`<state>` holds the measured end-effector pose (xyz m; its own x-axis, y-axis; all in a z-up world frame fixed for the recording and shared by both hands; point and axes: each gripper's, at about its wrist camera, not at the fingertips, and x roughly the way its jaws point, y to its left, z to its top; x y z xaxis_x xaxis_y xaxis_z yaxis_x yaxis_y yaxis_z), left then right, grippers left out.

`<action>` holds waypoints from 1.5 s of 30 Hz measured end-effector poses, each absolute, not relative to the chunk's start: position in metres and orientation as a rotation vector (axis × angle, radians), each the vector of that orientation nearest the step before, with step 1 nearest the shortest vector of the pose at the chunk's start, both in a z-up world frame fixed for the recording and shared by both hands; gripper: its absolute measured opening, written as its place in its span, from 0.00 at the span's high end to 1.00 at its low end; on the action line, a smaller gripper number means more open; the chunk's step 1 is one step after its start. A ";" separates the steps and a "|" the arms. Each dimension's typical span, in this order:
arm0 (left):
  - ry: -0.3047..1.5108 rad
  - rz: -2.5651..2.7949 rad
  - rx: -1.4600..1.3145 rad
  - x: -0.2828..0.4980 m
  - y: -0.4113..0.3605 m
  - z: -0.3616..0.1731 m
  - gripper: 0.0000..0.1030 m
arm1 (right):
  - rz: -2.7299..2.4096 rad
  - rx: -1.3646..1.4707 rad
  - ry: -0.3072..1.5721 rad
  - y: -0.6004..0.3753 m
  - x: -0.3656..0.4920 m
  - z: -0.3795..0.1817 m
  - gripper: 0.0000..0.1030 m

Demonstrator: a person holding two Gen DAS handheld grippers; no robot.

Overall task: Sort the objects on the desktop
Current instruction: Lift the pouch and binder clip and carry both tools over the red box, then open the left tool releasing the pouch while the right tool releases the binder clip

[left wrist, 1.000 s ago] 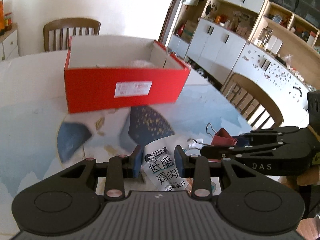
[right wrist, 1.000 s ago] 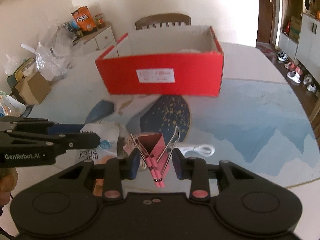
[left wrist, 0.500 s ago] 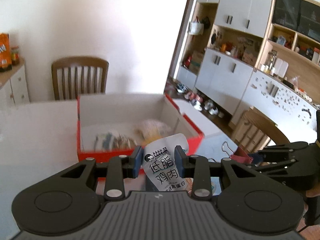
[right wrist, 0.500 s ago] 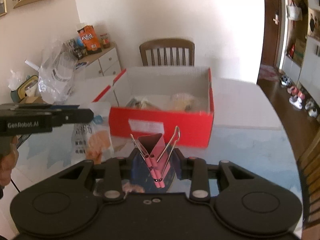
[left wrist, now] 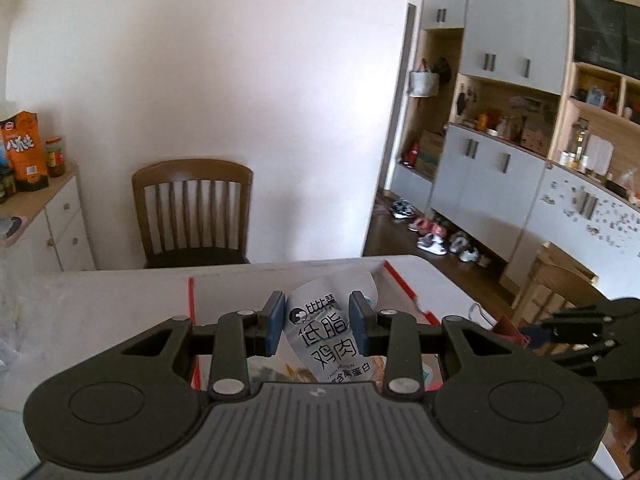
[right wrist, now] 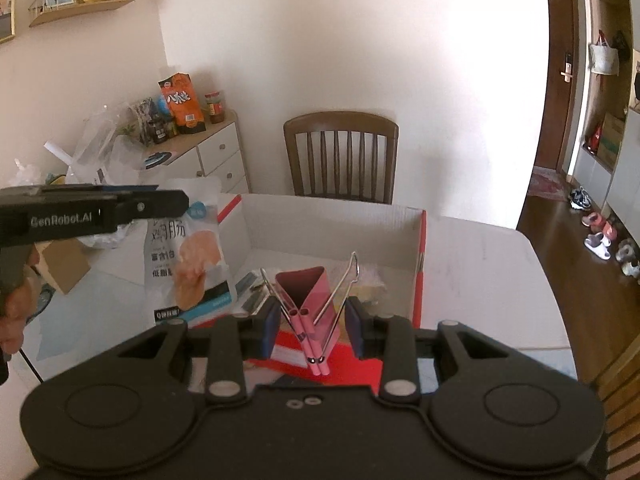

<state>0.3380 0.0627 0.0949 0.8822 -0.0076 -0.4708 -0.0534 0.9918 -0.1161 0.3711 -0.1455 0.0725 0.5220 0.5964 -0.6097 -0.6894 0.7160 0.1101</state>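
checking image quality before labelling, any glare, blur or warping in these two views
Left wrist view: wall blown out, cabinets bowed by the fisheye, packet print sharp. Right wrist view: wall washed out, door curved at the edge, clip crisp, box interior evenly lit.

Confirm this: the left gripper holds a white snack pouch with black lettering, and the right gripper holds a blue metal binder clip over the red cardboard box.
Wrong colour: the binder clip in the right gripper is pink, as the right wrist view shows. The left gripper does hold the white snack pouch, near the red cardboard box.
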 end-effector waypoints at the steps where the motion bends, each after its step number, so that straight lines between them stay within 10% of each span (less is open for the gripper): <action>1: 0.491 0.034 -0.126 0.344 0.066 0.095 0.68 | 0.773 -0.151 0.674 -0.144 0.376 0.071 0.67; 45: 0.833 0.231 -0.004 0.499 0.106 -0.007 0.66 | 0.820 -0.221 0.929 -0.067 0.446 -0.014 0.67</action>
